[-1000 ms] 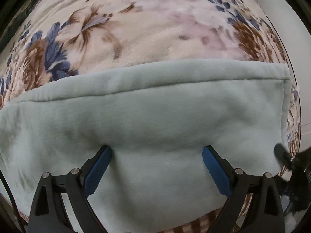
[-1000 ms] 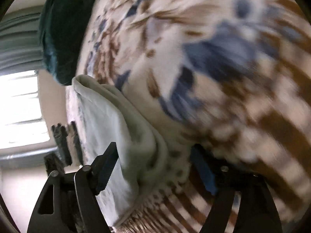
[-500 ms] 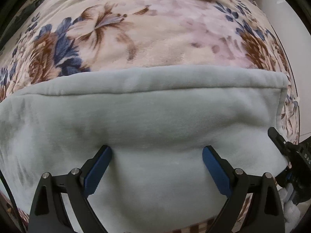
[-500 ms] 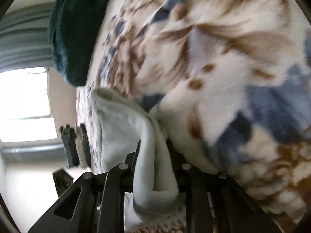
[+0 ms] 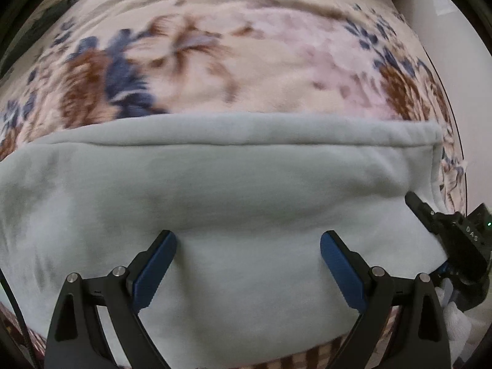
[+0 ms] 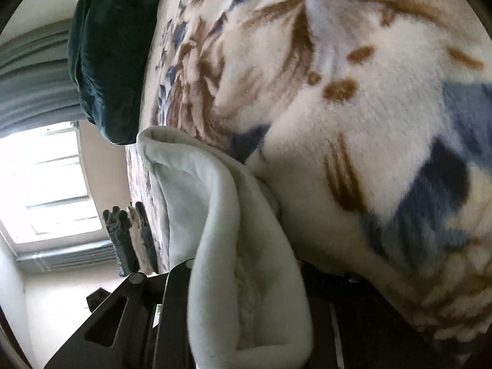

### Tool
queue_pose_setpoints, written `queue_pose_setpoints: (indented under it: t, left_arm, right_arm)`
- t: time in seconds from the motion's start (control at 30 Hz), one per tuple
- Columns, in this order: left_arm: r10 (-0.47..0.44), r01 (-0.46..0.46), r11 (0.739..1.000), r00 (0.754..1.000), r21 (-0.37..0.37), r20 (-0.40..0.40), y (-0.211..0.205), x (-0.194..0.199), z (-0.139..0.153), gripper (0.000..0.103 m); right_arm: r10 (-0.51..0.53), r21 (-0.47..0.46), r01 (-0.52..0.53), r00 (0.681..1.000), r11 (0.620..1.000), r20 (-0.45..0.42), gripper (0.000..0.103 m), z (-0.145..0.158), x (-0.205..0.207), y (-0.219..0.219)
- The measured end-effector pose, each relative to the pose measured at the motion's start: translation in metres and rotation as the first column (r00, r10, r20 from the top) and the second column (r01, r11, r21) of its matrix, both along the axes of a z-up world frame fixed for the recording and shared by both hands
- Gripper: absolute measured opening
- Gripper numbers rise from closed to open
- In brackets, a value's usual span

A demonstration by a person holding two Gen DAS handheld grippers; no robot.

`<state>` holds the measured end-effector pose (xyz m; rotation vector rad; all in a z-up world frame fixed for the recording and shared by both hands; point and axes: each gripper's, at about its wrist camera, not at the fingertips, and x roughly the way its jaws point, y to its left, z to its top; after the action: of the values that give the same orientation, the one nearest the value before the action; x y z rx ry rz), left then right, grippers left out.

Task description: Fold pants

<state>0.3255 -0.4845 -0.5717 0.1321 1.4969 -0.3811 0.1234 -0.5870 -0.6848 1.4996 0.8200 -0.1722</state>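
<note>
Pale mint fleece pants lie folded on a floral blanket, a seam running across near their far edge. My left gripper points straight down just above the cloth, its blue pads spread wide with nothing between them. My right gripper comes in from the right edge of the left wrist view, at the pants' right end. In the right wrist view the pants' thick folded edge runs down between the black fingers of my right gripper, which is shut on it. The cloth hides the pads.
The cream blanket with blue and brown flowers covers the bed. A dark green pillow lies at its far end. Beyond it are a grey curtain and a bright window. A white-gloved hand shows at lower right.
My right gripper went from open around the pants' edge to shut on it. In the left wrist view it has pushed further in from the right. The left gripper stays open.
</note>
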Motion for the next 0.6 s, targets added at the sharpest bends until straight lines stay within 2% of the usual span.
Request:
queue_pose_setpoints:
  t: [0.2,0.3,0.33,0.37,0.4,0.43,0.5,0.53,0.6]
  left_arm:
    - [0.155,-0.155,0.987,0.988,-0.039,-0.002,0.075,0.011,0.020,0.096]
    - [0.228,-0.228,0.973,0.974,-0.023,0.009,0.120,0.010,0.028,0.096]
    - [0.254,-0.254,0.967,0.967,-0.019,0.016,0.137,0.009,0.032,0.096]
    - [0.276,-0.276,0.961,0.961,-0.012,0.027,0.151,0.008,0.036,0.096]
    - [0.300,-0.301,0.954,0.953,0.005,0.047,0.172,0.008,0.042,0.096]
    - [0.313,-0.314,0.949,0.948,0.011,0.056,0.185,0.009,0.046,0.096]
    - [0.352,-0.353,0.936,0.934,0.009,0.066,0.216,0.009,0.057,0.096]
    - [0.373,-0.374,0.928,0.926,-0.007,0.063,0.231,0.010,0.063,0.096]
    - [0.412,-0.414,0.910,0.909,0.007,0.067,0.260,0.014,0.074,0.096]
  right_arm:
    - [0.031,-0.044,-0.031,1.000,0.999,0.001,0.025,0.020,0.001,0.009]
    - [0.047,-0.094,-0.048,0.999,0.994,-0.015,0.025,0.033,0.007,0.013]
    - [0.061,-0.115,-0.066,0.997,0.991,-0.054,0.025,0.036,0.006,0.015]
    - [0.081,-0.123,-0.092,0.992,0.988,-0.093,0.029,0.036,0.004,0.014]
    - [0.105,-0.126,-0.123,0.984,0.984,-0.144,0.044,0.034,0.003,0.013]
    - [0.113,-0.112,-0.134,0.978,0.985,-0.176,0.054,0.032,0.000,0.013]
    - [0.112,-0.070,-0.130,0.971,0.989,-0.210,0.058,0.034,-0.012,0.012]
    - [0.101,-0.096,-0.128,0.965,0.987,-0.242,0.063,0.044,-0.018,0.013]
    - [0.098,-0.194,-0.169,0.939,0.966,-0.330,0.065,0.075,-0.022,0.024]
